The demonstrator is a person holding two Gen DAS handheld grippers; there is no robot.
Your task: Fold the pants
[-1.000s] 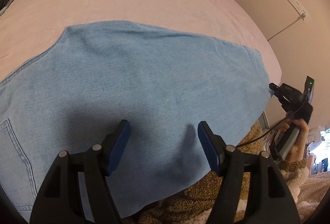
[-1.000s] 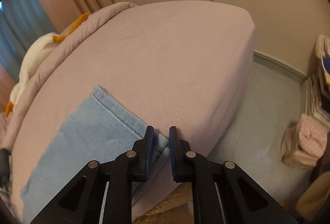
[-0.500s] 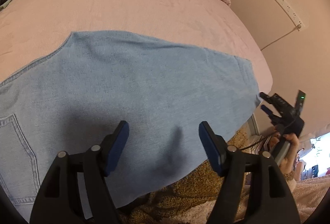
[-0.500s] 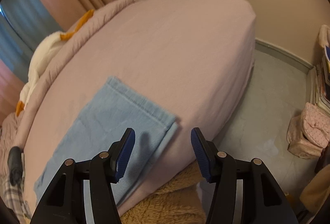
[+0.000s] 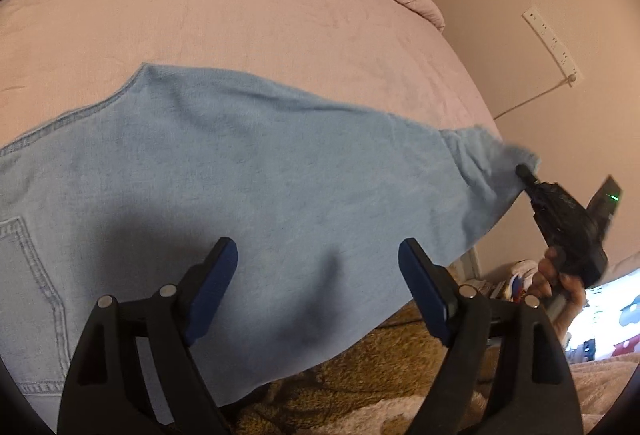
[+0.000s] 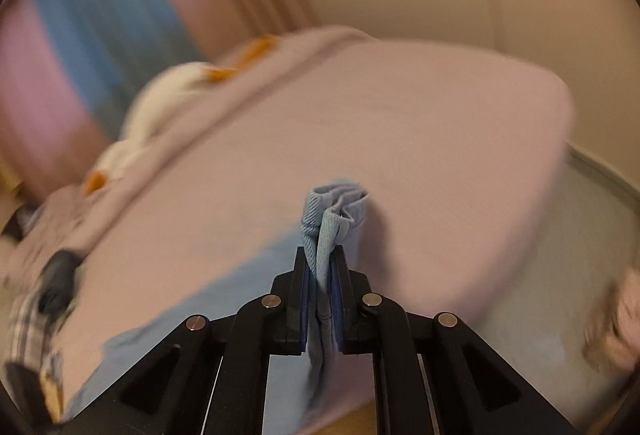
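- Denim, pale blue: the pants (image 5: 248, 171) lie flat across the pink bed (image 5: 260, 15), and their long axis runs from the pocket (image 5: 28, 275) end at the lower left of your left wrist view out to the hem at the right edge of the mattress.
- Your right gripper (image 6: 320, 275) has its jaws pressed together on that hem; the right wrist view shows bunched cloth squeezed between the pads and standing up above them, with the rest of the leg trailing back down onto the bed.
- From the left wrist view, the right gripper (image 5: 524, 171) sits at the far right tip of the fabric, where the denim is gathered and lifted off the sheet.
- Your left gripper (image 5: 316, 259) is spread wide and its jaws are opening further; nothing is between them, and the flat middle of the leg lies just below and ahead of the pads.
- So the hem is already in your right hand, and the waist end lies to the left along the garment's length. I judge the fold turns on carrying the hem leftward along that axis towards the pocket end.
- Your left hand is the nearer one to the mid-leg, so it looks best placed to pin the crease line while the right one travels.
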